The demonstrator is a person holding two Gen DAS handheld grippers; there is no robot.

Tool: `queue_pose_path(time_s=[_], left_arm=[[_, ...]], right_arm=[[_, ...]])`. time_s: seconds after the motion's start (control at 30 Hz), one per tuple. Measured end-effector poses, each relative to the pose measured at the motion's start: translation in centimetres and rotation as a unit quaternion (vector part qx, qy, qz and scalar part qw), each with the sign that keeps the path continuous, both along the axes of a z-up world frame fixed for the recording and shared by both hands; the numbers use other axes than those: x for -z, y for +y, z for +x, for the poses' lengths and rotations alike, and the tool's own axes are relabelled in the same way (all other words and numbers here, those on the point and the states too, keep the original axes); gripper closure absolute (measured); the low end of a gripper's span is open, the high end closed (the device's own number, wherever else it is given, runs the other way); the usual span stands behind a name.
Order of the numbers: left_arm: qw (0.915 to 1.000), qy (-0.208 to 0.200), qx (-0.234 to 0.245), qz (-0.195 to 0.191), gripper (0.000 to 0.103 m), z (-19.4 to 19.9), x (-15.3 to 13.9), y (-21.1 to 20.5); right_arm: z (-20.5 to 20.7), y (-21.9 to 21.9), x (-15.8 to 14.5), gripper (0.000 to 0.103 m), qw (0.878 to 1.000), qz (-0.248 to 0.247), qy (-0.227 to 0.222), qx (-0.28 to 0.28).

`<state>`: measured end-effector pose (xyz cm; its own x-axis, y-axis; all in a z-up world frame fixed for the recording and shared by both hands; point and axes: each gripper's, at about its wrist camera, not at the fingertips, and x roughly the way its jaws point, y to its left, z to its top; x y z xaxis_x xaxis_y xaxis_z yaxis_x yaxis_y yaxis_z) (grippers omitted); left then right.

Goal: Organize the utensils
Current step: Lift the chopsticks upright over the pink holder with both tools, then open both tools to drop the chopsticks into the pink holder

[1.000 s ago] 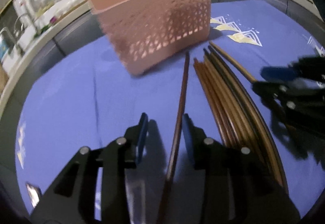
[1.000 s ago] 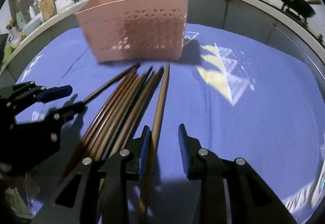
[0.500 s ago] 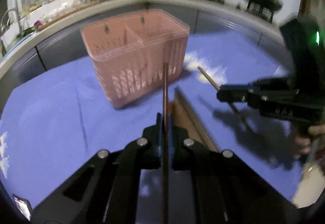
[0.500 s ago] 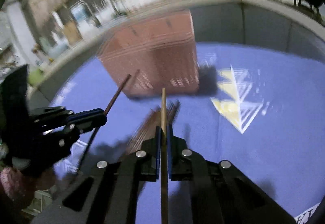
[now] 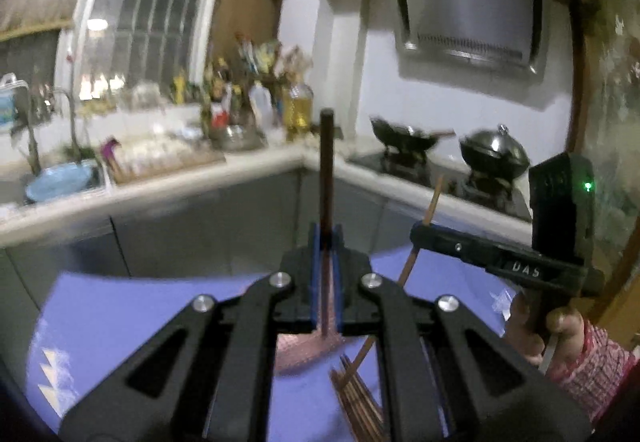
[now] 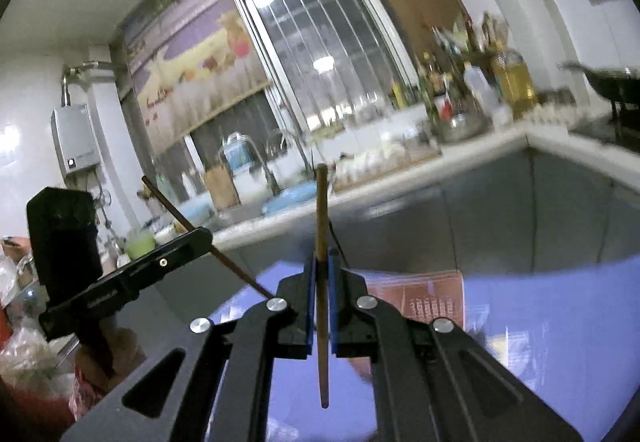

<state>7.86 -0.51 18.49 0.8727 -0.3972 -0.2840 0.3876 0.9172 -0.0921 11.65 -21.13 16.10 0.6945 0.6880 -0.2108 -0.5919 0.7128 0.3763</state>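
My left gripper (image 5: 327, 238) is shut on a dark brown chopstick (image 5: 326, 165) and holds it upright, high above the table. My right gripper (image 6: 321, 262) is shut on a lighter wooden chopstick (image 6: 321, 217), also upright and lifted. The right gripper also shows in the left wrist view (image 5: 424, 232) with its chopstick (image 5: 434, 197). The left gripper shows in the right wrist view (image 6: 200, 238) with its chopstick (image 6: 168, 205). The pink perforated basket (image 6: 416, 298) stands below on the blue cloth; only its rim (image 5: 304, 350) shows under the left fingers. Several chopsticks (image 5: 356, 398) lie on the cloth.
The blue tablecloth (image 5: 120, 322) covers the table. Behind it runs a kitchen counter (image 5: 160, 177) with a sink, bottles and a stove with a wok (image 5: 404, 137) and a pot (image 5: 494, 155). A person's hand (image 5: 560, 326) holds the right gripper.
Both grippers closed on a chopstick each, lifted them off the cloth and tilted up, so both views now look across the kitchen and the basket has dropped low in view.
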Motion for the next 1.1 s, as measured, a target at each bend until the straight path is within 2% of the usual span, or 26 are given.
queue_pose_path(time_s=[0.1,0.2,0.33,0.47,0.63,0.7,0.73,0.8,0.83,0.9,0.97,1.0,1.03,1.1], left_arm=[[0.9996,-0.019,-0.021,0.009,0.098,1.6,-1.7,0.5],[0.9991,-0.017,-0.033,0.021,0.098,3.8,-1.7,0.4],[0.9975,-0.01,-0.05,0.049,0.098,6.7,0.1,-0.2],[0.9971,0.006,-0.053,0.055,0.098,8.9,2.6,-0.4],[0.9957,0.047,-0.049,0.064,0.098,10.7,6.3,-0.6],[0.993,0.085,-0.05,0.064,0.098,11.6,8.4,-0.6],[0.9915,0.105,-0.047,0.062,0.096,11.9,9.2,-0.7],[0.9879,0.137,-0.044,0.059,0.086,12.4,10.5,-0.8],[0.9873,0.14,-0.047,0.059,0.08,12.5,10.7,-0.8],[0.9879,0.134,-0.056,0.055,0.078,12.0,10.6,-0.5],[0.9906,0.114,-0.07,0.031,0.078,10.7,9.2,0.4],[0.9914,0.106,-0.074,0.022,0.078,10.2,8.7,0.7],[0.9924,0.091,-0.083,0.004,0.078,9.2,7.7,1.3],[0.9931,0.068,-0.091,-0.027,0.077,7.2,6.3,2.3]], right_arm=[[2.8,1.1,-1.8,0.097,1.0,-0.012,-0.018,0.021],[5.1,1.9,-2.1,0.097,0.999,-0.025,-0.021,0.035],[7.9,3.6,0.3,0.097,0.997,-0.054,-0.016,0.057],[9.6,4.4,3.7,0.097,0.996,-0.065,0.008,0.059],[9.3,5.5,6.9,0.097,0.995,-0.083,0.035,0.051],[9.3,5.4,7.8,0.096,0.995,-0.08,0.047,0.043],[9.0,5.4,8.0,0.096,0.995,-0.079,0.05,0.044],[8.7,5.0,8.0,0.094,0.995,-0.07,0.055,0.051],[8.4,4.6,7.7,0.091,0.995,-0.06,0.058,0.053],[8.0,3.9,7.0,0.083,0.996,-0.045,0.058,0.055],[6.7,3.0,5.7,0.066,0.997,-0.03,0.04,0.065],[5.9,2.7,5.1,0.052,0.997,-0.024,0.027,0.072],[4.9,2.1,4.4,0.045,0.996,-0.017,0.01,0.083],[3.0,1.1,3.2,0.045,0.995,-0.007,-0.014,0.096]])
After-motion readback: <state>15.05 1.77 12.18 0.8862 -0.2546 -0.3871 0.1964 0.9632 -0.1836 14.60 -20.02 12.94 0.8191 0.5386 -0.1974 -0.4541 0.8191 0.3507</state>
